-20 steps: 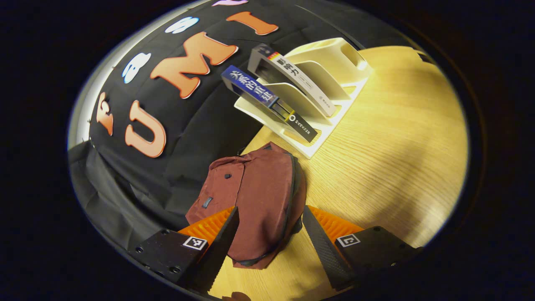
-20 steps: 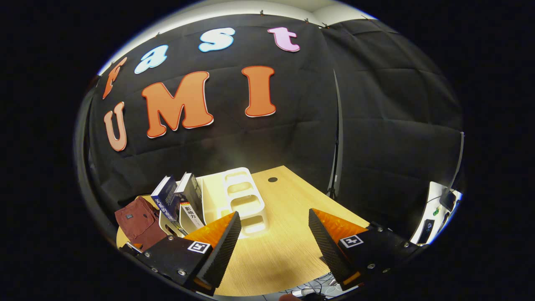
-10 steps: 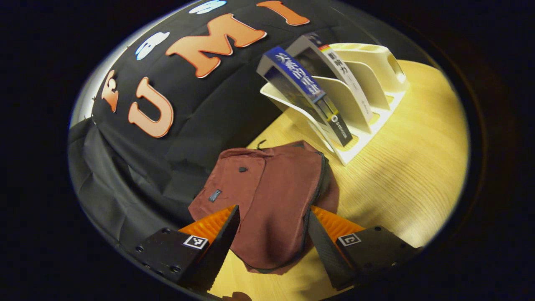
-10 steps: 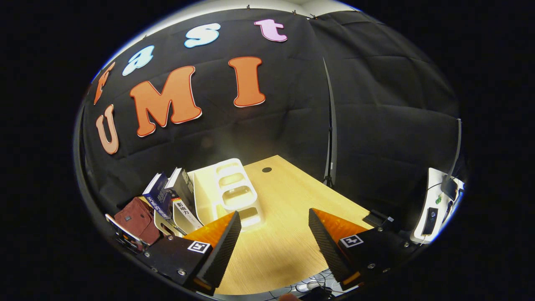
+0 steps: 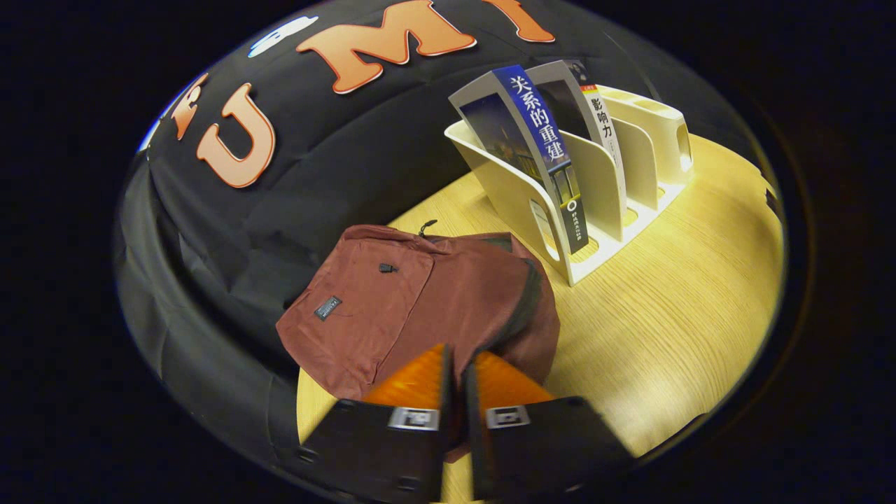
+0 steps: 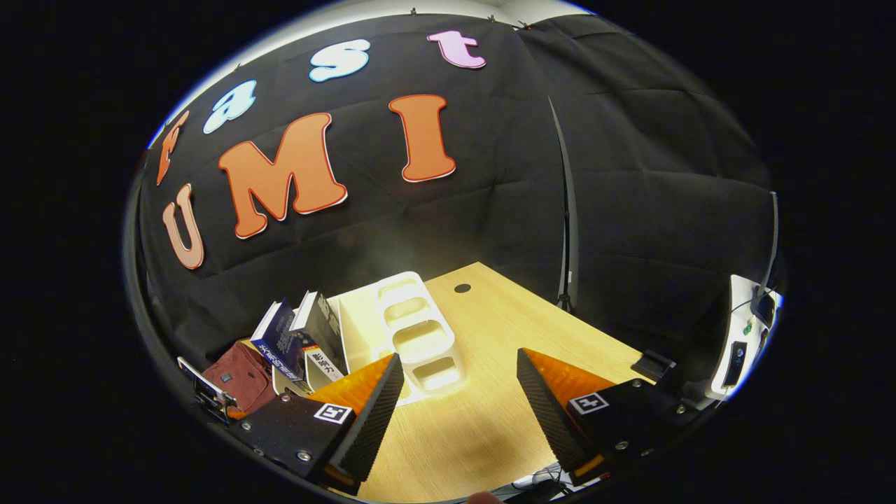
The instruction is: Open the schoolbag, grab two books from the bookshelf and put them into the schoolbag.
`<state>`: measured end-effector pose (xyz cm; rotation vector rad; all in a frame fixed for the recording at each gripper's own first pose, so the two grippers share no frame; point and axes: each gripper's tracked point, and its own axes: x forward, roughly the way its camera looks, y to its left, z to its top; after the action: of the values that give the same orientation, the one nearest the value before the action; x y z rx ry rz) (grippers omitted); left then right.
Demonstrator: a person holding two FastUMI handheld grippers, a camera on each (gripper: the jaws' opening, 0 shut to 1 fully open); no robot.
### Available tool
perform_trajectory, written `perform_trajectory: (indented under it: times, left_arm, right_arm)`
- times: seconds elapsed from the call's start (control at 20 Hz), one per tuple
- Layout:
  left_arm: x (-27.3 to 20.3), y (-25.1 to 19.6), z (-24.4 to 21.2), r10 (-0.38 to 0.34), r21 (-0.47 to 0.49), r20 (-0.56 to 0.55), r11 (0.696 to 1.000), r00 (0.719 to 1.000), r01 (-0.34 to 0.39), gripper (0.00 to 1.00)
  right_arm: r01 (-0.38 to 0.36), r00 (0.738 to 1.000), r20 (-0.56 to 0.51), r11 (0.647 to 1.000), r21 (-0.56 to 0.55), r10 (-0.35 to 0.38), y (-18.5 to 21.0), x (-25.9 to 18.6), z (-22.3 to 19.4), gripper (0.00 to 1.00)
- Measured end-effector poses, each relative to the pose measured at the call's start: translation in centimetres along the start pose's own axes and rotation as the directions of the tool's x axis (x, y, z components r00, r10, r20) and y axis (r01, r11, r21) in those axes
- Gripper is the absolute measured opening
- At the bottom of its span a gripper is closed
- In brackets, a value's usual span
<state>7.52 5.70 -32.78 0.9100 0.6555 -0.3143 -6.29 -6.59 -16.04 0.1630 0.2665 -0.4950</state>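
Schoolbag sits flat on the desk, and we've got the left claw nearly together right at its near edge; can't tell if it's pinching fabric. Just right of the bag, two books lean in the white bookshelf. Over on our right claw, the fingers are wide apart above bare desk.

The blue spine of a book in the white plastic bookshelf reads 关系的重建; the white spine of its neighbour book reads 影响力.
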Motion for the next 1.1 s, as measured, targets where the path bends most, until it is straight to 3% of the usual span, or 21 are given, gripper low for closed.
perform_trajectory:
  times: [0.1, 0.3, 0.4, 0.55, 0.7, 0.9, 1.1]
  left_arm:
    - [-0.1, -0.9, -1.1, -0.058, 0.017, -0.072, 0.998, 0.996, 0.060, 0.04]
    - [-0.6, -1.2, -0.9, -0.174, 0.001, -0.131, 0.984, 0.976, 0.176, 0.01]
    - [-1.7, -0.5, 0.2, -0.228, -0.079, -0.118, 0.972, 0.967, 0.220, 0.01]
    - [-4.1, 1.9, 2.3, -0.280, -0.194, -0.074, 0.945, 0.957, 0.261, 0.01]
    - [-6.1, 5.3, 4.9, -0.290, -0.295, -0.023, 0.916, 0.957, 0.271, 0.01]
    - [-6.5, 9.8, 7.2, -0.272, -0.398, 0.026, 0.880, 0.962, 0.259, 0.01]
    - [-6.7, 12.9, 10.1, -0.233, -0.404, 0.084, 0.881, 0.969, 0.247, 0.00]
  right_arm:
    - [-0.012, 1.000, -0.012, 1.000, 0.015, 0.012, 0.4, -0.2, 0.4, 0.97]
    - [-0.082, 0.997, -0.010, 0.996, -0.031, 0.081, 1.7, 0.3, 1.8, 0.97]
    - [-0.091, 0.995, -0.040, 0.995, -0.035, 0.090, 2.3, 0.1, 1.6, 0.96]
    - [-0.188, 0.980, -0.075, 0.982, -0.021, 0.186, 6.1, -1.2, 1.6, 0.97]
    - [-0.280, 0.955, -0.127, 0.957, -0.079, 0.269, 9.5, -2.4, 1.7, 1.00]
    - [-0.462, 0.879, -0.214, 0.873, -0.158, 0.427, 16.0, -4.9, 1.8, 0.96]
    - [-0.582, 0.795, -0.335, 0.791, -0.189, 0.505, 22.4, -6.4, 1.8, 0.97]
